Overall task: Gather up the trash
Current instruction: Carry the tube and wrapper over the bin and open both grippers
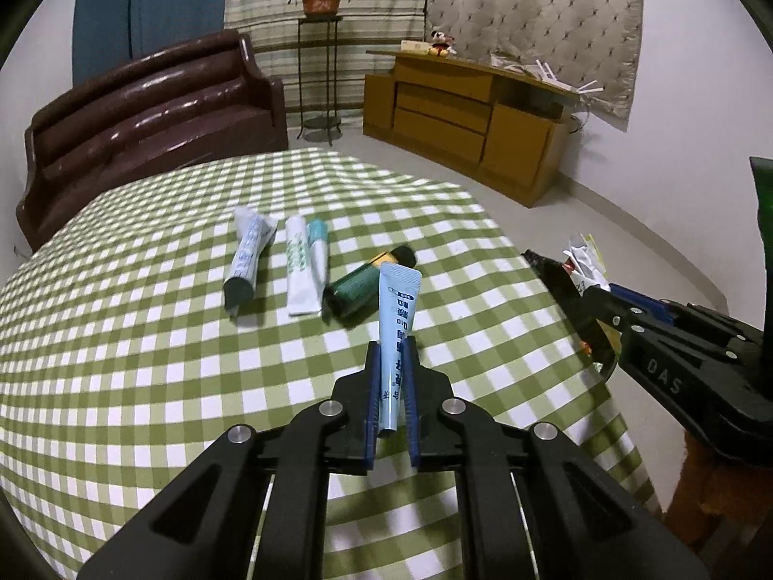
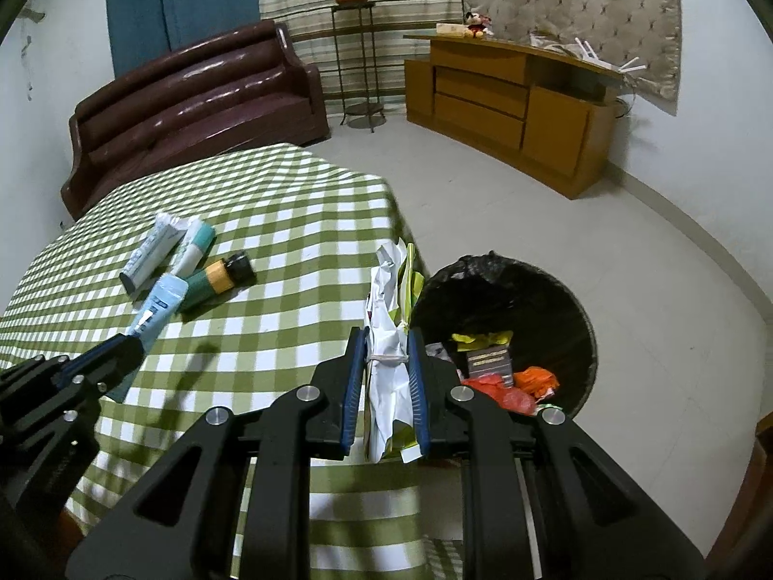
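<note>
My left gripper [image 1: 390, 353] is shut on a light blue tube [image 1: 396, 319] and holds it above the green checked table [image 1: 145, 362]; it also shows in the right wrist view [image 2: 157, 307]. My right gripper [image 2: 386, 343] is shut on a crumpled paper bundle [image 2: 391, 299], held at the table's right edge beside the black-lined trash bin [image 2: 575, 299]. On the table lie a white-blue tube [image 1: 247, 253], a white-green tube [image 1: 299, 266], a teal-capped tube [image 1: 319, 246] and a green bottle [image 1: 362, 285].
The bin holds red, orange and yellow trash [image 2: 502, 372]. A brown sofa [image 1: 145, 111] stands behind the table, a plant stand [image 1: 321, 63] and a wooden cabinet [image 1: 473, 111] at the back. Pale floor [image 2: 628, 241] lies to the right.
</note>
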Demonstrator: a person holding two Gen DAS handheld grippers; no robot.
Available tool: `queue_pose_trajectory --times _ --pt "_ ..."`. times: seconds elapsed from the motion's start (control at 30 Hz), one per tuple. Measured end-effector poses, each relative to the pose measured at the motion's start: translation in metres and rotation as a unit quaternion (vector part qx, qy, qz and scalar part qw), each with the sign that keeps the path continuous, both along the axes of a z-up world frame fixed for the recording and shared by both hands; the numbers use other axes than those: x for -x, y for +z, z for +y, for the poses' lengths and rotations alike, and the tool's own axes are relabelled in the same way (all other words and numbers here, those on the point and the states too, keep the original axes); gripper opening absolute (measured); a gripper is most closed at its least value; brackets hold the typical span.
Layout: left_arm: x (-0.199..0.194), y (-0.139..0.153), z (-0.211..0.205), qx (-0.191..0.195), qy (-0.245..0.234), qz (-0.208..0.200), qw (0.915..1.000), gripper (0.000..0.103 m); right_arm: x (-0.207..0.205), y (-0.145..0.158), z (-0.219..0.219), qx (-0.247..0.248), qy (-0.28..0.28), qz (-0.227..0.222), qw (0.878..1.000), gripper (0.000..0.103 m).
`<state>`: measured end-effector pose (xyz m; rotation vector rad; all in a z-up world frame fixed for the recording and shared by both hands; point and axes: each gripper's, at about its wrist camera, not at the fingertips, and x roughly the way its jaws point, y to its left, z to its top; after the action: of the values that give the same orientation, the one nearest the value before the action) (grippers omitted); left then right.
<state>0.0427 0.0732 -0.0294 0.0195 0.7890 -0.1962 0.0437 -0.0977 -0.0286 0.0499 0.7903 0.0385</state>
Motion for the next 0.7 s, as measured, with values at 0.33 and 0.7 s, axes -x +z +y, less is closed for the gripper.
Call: queue_pose_trajectory --times 0.33,0.7 --pt "-0.02 0.009 -0.039 -0.001 -0.033 -0.016 0.9993 0.01 -0.005 0.003 -0.04 0.006 -0.036 -0.012 0.999 0.018" --pt "-0.04 0.004 -0.097 -0.002 -0.083 -0.03 0.9961 0.01 -0.014 -0.005 -0.08 0.015 -0.072 -0.015 0.997 0.018"
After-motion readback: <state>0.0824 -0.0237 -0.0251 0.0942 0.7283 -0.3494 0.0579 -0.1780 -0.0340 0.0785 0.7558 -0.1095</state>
